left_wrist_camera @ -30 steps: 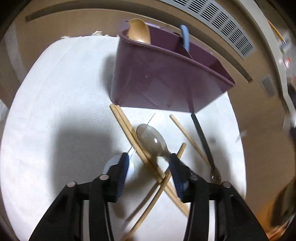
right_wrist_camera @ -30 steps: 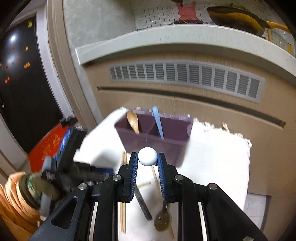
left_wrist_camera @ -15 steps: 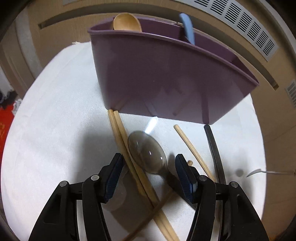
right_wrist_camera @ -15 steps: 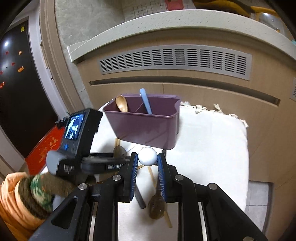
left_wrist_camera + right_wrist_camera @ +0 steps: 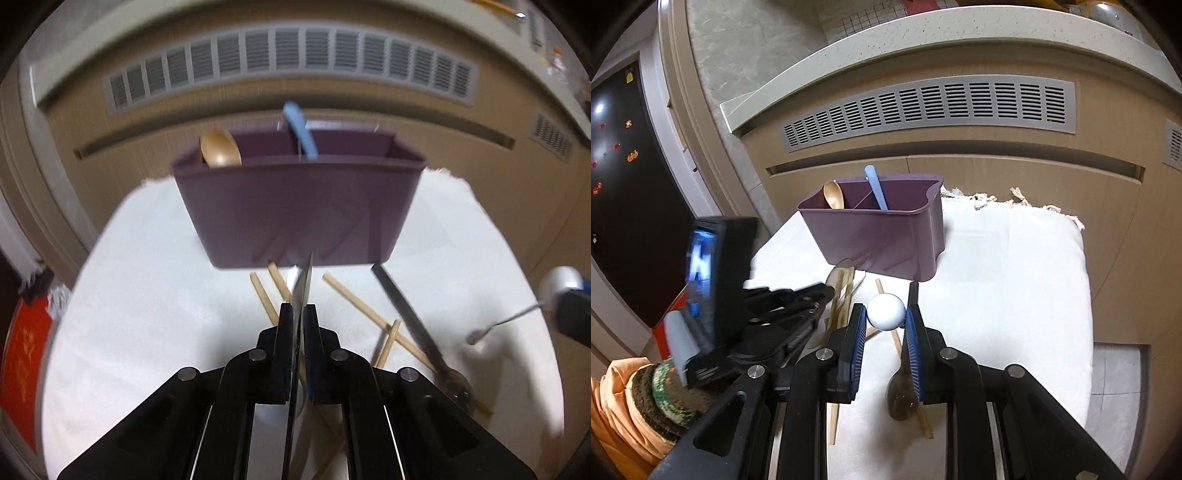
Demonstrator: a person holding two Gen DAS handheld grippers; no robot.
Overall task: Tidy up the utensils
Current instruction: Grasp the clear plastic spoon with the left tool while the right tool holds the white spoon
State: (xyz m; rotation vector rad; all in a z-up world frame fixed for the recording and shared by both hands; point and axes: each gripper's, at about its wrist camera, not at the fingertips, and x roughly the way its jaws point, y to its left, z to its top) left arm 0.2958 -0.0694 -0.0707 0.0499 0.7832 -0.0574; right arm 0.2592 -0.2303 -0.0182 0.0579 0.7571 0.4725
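My left gripper [image 5: 298, 310] is shut on a clear grey spoon [image 5: 304, 284], which stands edge-on between the pads in front of the purple caddy [image 5: 299, 206]. A wooden spoon [image 5: 220, 149] and a blue handle [image 5: 300, 129] stand in the caddy. Held above the cloth, my right gripper [image 5: 885, 317] is shut on a white ball-ended utensil [image 5: 884, 308], and its thin metal stem [image 5: 506, 321] hangs down. Loose chopsticks [image 5: 354, 299] and a dark spoon [image 5: 903, 391] lie on the white cloth [image 5: 1015, 277]. From the right wrist, the left gripper [image 5: 827, 291] is seen carrying the grey spoon [image 5: 842, 275].
The cloth covers a small table that stands against a beige cabinet with a grey vent grille [image 5: 923, 107]. A knitted cuff and an orange sleeve [image 5: 635, 398] fill the lower left. A black door [image 5: 624, 184] stands at far left, and the cloth's frayed edge [image 5: 997, 197] is behind the caddy.
The left gripper closed on the grey spoon and lifted it off the cloth, swinging to face the caddy squarely. The right gripper sank a little, still holding the white ball.
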